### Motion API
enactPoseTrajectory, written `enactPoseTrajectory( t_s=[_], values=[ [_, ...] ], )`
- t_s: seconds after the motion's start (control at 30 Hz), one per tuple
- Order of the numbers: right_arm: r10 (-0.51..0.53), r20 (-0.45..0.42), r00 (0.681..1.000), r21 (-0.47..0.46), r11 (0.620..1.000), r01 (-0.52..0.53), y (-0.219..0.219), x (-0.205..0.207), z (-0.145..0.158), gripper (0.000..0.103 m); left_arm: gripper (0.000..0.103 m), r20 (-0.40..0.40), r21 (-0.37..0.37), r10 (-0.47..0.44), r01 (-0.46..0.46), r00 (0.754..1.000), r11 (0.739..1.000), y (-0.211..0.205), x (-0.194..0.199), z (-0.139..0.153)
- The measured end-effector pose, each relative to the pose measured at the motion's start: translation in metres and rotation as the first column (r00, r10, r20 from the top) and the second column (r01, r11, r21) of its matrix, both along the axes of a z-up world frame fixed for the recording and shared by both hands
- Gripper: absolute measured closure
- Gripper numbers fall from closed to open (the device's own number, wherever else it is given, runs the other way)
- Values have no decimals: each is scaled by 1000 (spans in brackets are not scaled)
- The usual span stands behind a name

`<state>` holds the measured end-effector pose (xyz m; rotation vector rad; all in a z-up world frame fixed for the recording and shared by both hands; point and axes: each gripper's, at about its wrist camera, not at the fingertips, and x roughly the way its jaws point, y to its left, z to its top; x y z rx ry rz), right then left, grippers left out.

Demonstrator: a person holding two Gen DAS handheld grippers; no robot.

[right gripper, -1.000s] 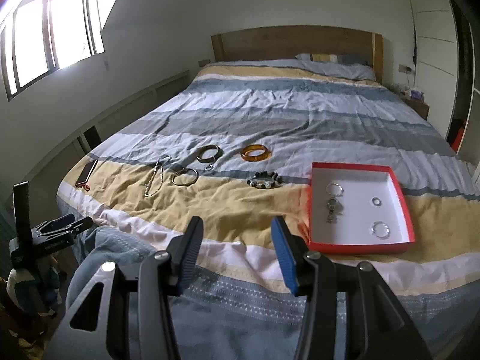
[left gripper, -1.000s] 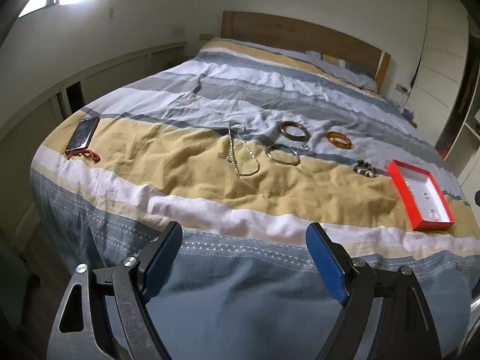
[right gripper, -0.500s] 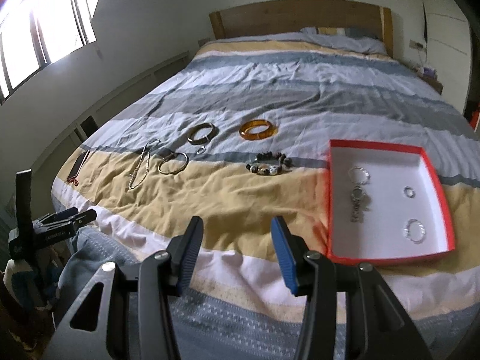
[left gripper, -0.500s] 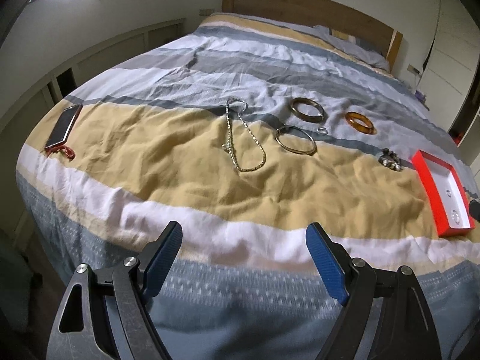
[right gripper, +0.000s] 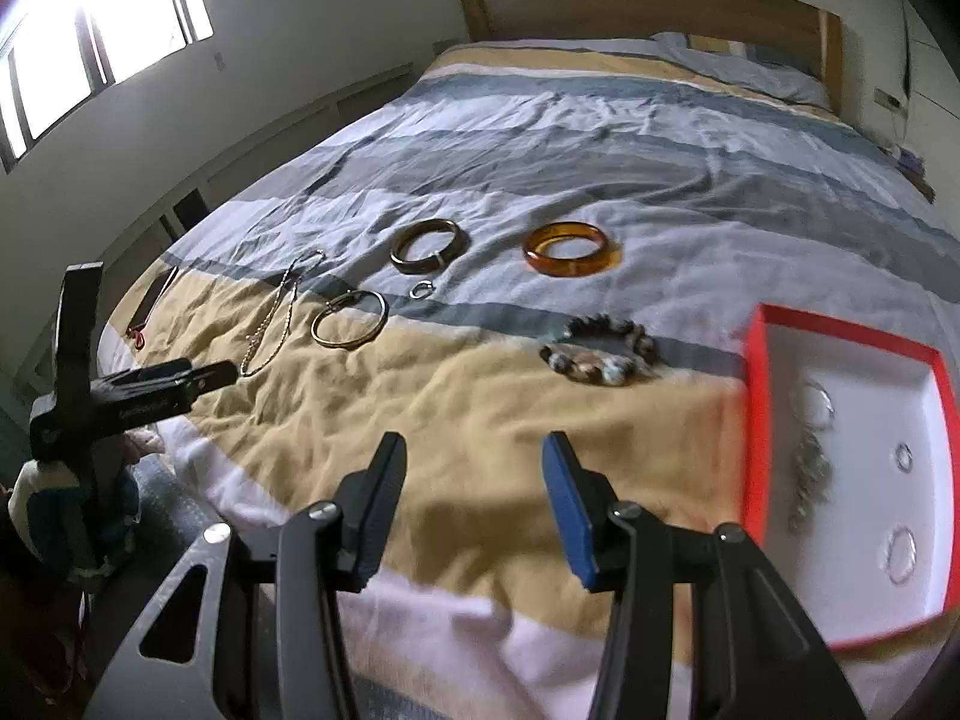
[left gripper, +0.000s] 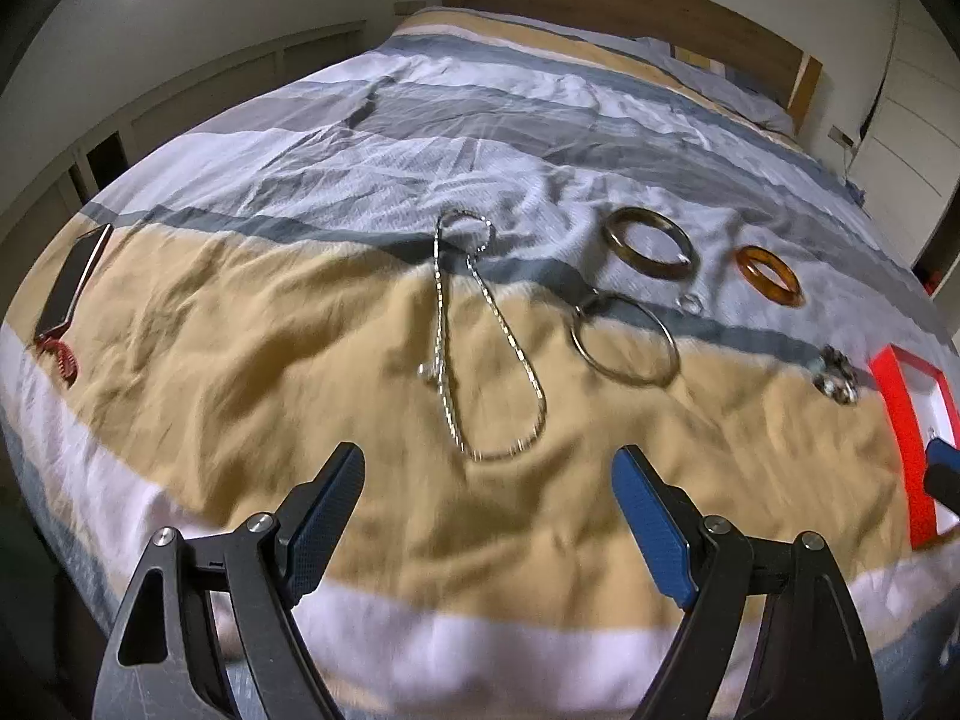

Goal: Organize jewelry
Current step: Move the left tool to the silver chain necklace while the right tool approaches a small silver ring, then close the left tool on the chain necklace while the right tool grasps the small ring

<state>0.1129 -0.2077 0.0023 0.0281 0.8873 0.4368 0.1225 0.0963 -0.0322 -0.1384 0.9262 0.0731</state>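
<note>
Jewelry lies on a striped bed cover (left gripper: 252, 324). A silver chain necklace (left gripper: 480, 348) lies just beyond my open, empty left gripper (left gripper: 489, 474). Beside it are a thin metal bangle (left gripper: 624, 339), a dark bangle (left gripper: 651, 246), a small ring (left gripper: 690, 303), an amber bangle (left gripper: 771, 275) and a beaded bracelet (left gripper: 834, 375). My right gripper (right gripper: 474, 474) is open and empty, short of the beaded bracelet (right gripper: 600, 351). A red box (right gripper: 756, 420) at the right holds several small rings and a chain piece (right gripper: 810, 468).
A phone with a red strap (left gripper: 69, 288) lies at the bed's left edge. The wooden headboard (right gripper: 648, 6) and pillows are at the far end. A window (right gripper: 72, 36) is on the left wall. The left gripper also shows in the right wrist view (right gripper: 222, 375).
Both grippers have moved forward over the bed, closer to the jewelry. Both stay open. The jewelry and the box have not moved.
</note>
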Motion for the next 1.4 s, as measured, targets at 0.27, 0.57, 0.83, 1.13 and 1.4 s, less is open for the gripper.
enactPoseTrajectory(
  t_s=[0.27, 0.57, 0.83, 1.13, 1.4],
  values=[
    [53, -3, 999, -7, 999, -53, 27, 34, -9, 58, 20, -38, -17, -1, 0, 999, 1000, 6, 38, -22],
    [115, -30, 993, -9, 993, -115, 67, 79, -32, 58, 24, -63, -112, 29, -36, 998, 993, 26, 56, -39],
    [130, -47, 990, 14, 991, -130, 94, 117, -49, 58, 43, -32, -105, 31, -34, 999, 994, 27, 68, -46],
    [136, -63, 989, 24, 991, -135, 108, 145, -65, 62, 67, -6, -117, 34, -35, 999, 993, 30, 67, -49],
    [116, -79, 990, -17, 993, -118, 117, 158, -76, 77, 71, 3, -127, 36, -35, 999, 991, 31, 67, -51]
  ],
)
